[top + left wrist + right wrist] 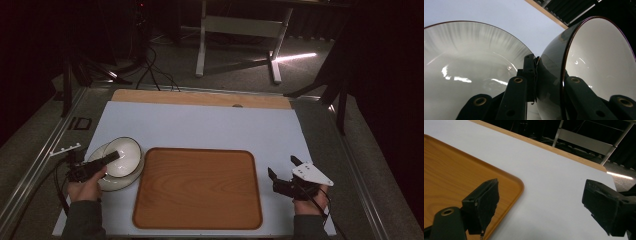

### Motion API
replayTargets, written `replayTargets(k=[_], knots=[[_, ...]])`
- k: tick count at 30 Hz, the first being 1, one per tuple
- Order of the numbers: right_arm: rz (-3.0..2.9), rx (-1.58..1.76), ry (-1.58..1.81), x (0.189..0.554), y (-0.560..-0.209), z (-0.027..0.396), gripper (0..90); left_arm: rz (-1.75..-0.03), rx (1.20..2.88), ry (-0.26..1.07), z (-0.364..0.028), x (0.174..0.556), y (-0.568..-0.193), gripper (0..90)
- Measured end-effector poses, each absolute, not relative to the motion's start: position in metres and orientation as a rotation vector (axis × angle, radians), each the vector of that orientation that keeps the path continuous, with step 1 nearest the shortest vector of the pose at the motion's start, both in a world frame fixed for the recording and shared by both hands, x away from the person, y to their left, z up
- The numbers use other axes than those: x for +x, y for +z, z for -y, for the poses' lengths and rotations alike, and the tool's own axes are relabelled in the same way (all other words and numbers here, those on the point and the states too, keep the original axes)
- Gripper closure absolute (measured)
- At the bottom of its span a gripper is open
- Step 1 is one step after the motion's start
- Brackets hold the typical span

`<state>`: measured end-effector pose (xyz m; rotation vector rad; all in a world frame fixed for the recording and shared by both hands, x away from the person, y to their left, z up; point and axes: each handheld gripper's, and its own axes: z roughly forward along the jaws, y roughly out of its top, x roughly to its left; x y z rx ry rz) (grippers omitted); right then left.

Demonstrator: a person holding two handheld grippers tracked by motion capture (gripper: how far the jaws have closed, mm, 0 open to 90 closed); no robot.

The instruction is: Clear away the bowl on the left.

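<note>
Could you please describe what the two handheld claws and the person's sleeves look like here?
Both are black two-jaw tools. The left claw has long, straight black jaws with brass-coloured screw holes and a black cable looping from its back. The right claw carries a pale grey three-cornered plate with small dots on top, and blocky black pads with worn edges. The sleeves are dark grey.

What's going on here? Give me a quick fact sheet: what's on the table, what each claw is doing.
Surface: table with a pale mat
Middle: wooden tray, nothing on it
Left of tray: white bowl tilted over a plate
Left gripper: shut on the bowl's wall, one jaw inside, one outside
Right gripper: open, holding nothing, right of the tray
Bowl rim: dark line around the edge
</note>
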<state>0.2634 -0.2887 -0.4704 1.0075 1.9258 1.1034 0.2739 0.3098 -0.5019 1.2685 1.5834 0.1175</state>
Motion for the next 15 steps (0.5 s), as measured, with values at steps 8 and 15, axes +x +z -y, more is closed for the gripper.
replayTargets(k=[8, 15], knots=[[-1.927, 1.006, 1.102, 0.264, -0.470, 0.289, 13.8, -1.562, 1.293, 0.118, -0.301, 0.275, -0.500, 80.0], [-1.929, 1.006, 1.101, 0.264, -0.470, 0.289, 13.8, -1.547, 1.321, 0.121, -0.294, 0.277, -0.500, 79.8]])
